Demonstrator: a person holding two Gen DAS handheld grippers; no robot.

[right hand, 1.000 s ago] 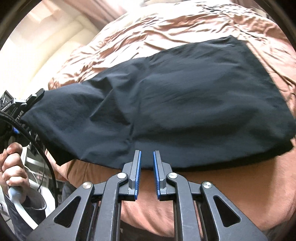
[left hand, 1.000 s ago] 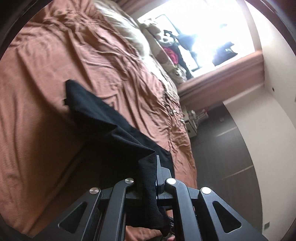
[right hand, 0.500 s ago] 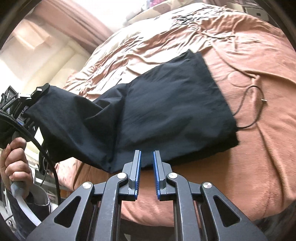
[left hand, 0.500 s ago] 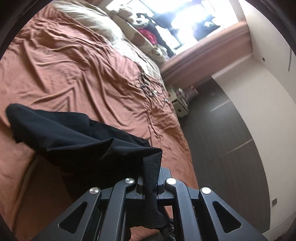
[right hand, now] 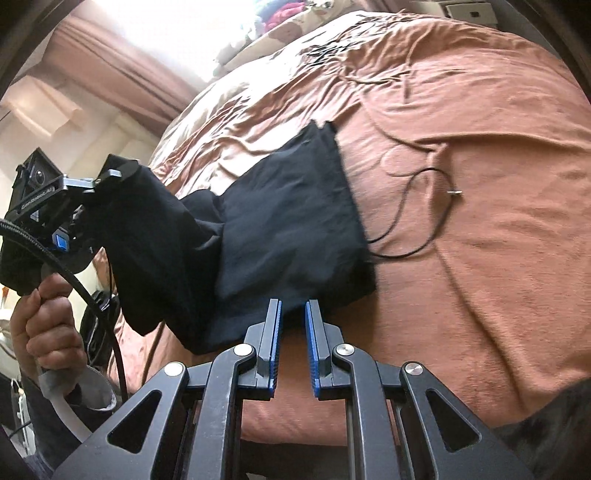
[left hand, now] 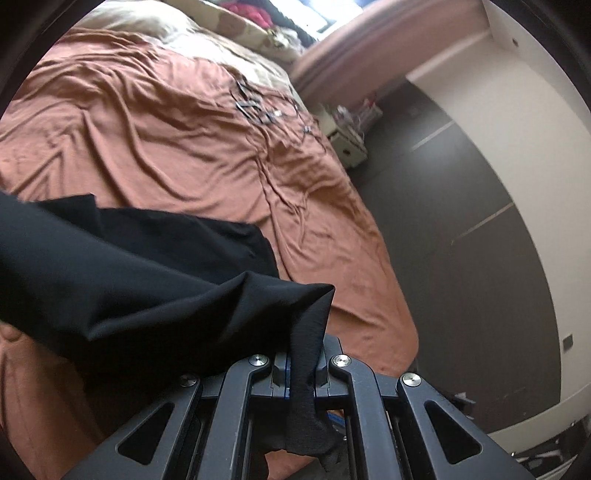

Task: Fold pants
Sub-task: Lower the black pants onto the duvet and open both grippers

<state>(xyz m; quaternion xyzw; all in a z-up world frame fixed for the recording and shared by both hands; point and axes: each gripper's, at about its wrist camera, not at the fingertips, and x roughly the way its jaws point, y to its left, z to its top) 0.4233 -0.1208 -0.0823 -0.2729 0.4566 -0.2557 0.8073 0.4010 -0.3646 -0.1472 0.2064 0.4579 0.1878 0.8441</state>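
2 grippers show in these views, and only 1 of them holds cloth. At the far left of the right wrist view, a hand (right hand: 48, 325) grips the handle of the left gripper (right hand: 122, 170), which is raised in the upper left of that frame and clamped on an end of the black pants (right hand: 288, 229). From there the fabric hangs down in a loose fold, then spreads to the right and lies flat on the rust-brown bedspread (right hand: 480, 258) in the middle of the frame. In the left wrist view, the left gripper (left hand: 301, 373) sits at the bottom centre with its jaws closed tight on a bunched strip of the pants (left hand: 129, 288), which stretch away to the left edge of the frame above the bedspread (left hand: 184, 129). At the bottom centre of the right wrist view, the right gripper (right hand: 293, 347) has its blue-lined jaws parted, holding nothing, with the tips right at the near edge of the pants. Just right of the pants, a thin black cable (right hand: 402, 206) loops across the bedspread, its near end touching the fabric's edge. Pillows (left hand: 207, 33) lie in the upper part of the left wrist view.
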